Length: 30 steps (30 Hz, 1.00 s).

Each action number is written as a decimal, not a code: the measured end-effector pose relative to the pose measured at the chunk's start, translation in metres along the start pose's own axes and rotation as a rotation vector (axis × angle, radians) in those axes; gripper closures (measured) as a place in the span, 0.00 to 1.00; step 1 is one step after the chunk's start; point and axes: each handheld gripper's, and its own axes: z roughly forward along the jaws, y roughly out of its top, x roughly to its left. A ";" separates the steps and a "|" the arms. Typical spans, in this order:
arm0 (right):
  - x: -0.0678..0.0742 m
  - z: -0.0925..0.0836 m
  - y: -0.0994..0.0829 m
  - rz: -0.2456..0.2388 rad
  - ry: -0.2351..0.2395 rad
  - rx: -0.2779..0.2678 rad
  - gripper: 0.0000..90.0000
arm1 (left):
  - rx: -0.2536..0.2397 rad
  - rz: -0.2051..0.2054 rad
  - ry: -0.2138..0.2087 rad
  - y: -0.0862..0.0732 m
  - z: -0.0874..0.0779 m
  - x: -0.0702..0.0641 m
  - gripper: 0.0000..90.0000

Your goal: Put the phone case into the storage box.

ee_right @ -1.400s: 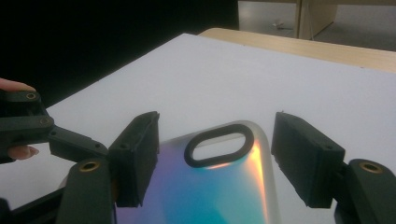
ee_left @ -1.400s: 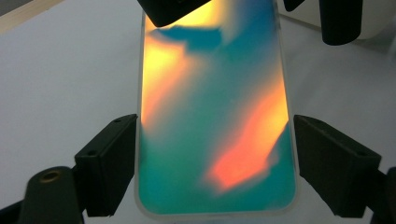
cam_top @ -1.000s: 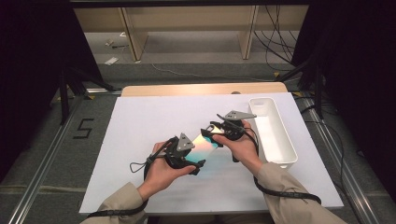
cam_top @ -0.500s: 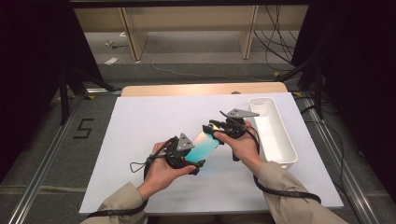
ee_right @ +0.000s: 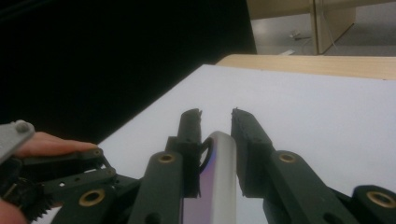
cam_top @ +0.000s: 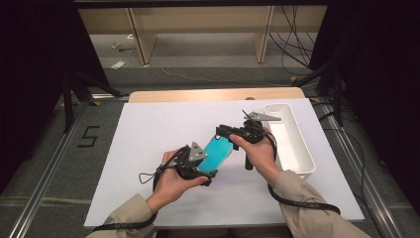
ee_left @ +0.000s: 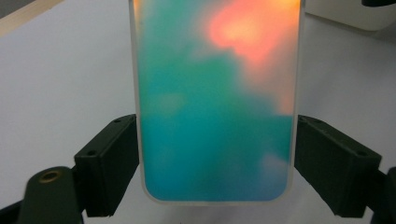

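Note:
A phone case with a teal and orange sheen and pale rim hangs above the white table top, between both hands. My left gripper is shut across the width of its near end; in the left gripper view the case fills the space between the two black jaws of the left gripper. My right gripper has just been closing on the far end. In the right gripper view the case's thin edge sits between the jaws of the right gripper, and both pads meet it.
A long white tray stands at the table's right side, close to the right hand. The table's wooden far edge lies beyond the white sheet. The left gripper's body shows at the lower left of the right gripper view.
The right gripper's jaws have come together around the case's far end. The case now tilts up towards the right hand. The left hand has stayed where it was.

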 end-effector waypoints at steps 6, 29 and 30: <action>0.006 -0.005 0.009 0.081 0.079 -0.025 0.89 | -0.035 0.045 0.039 0.001 -0.004 0.003 0.41; 0.025 -0.022 0.035 -0.257 0.099 0.042 0.89 | -0.114 0.024 -0.036 -0.002 -0.005 0.016 0.20; 0.027 -0.022 0.036 -0.283 0.107 0.052 0.89 | -0.113 0.027 -0.037 -0.002 -0.005 0.016 0.20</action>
